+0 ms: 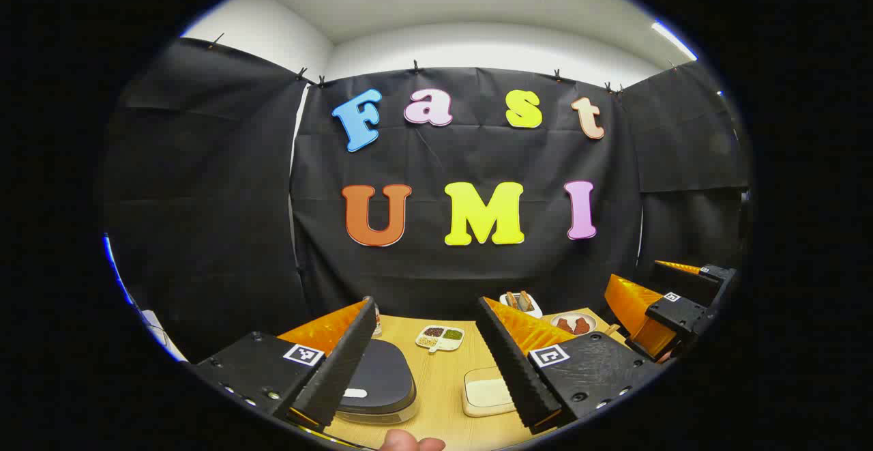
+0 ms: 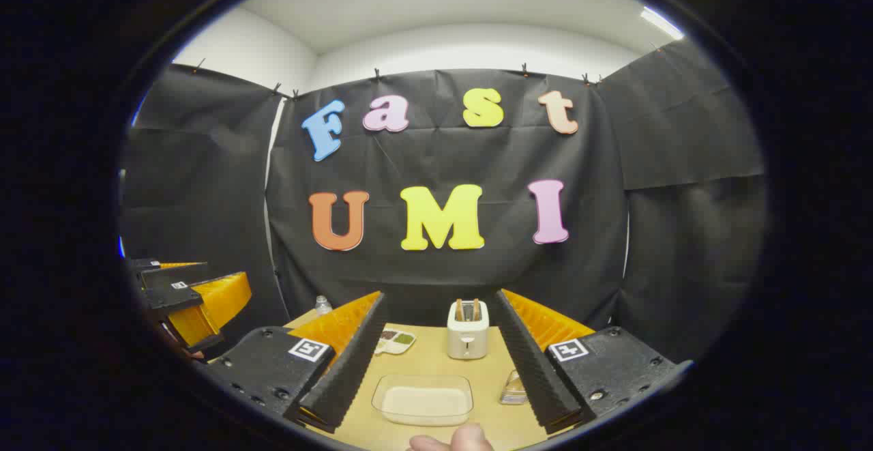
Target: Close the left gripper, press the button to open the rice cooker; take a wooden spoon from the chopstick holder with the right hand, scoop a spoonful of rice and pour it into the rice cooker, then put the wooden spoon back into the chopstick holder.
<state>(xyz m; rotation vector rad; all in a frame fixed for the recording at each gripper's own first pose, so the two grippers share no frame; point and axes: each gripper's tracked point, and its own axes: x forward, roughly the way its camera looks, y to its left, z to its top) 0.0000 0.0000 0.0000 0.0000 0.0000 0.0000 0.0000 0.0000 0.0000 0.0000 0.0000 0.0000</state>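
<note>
Rice cooker (image 1: 377,384) – one, dark, lid down – is seen on the bench (image 1: 443,383) by the left tool (image 1: 424,359), held wide apart. One tray of rice (image 2: 423,400) sits between the spread fingers of the right tool (image 2: 436,362). No writing can be read.

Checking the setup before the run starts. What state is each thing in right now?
Rice cooker: lid shut.
Rice container: uncovered, holding rice.
Toaster: upright, slices in its slots.
Sectioned dish: filled with assorted grains.
Left tongs: open, holding nothing.
Right tongs: open, holding nothing.
</note>
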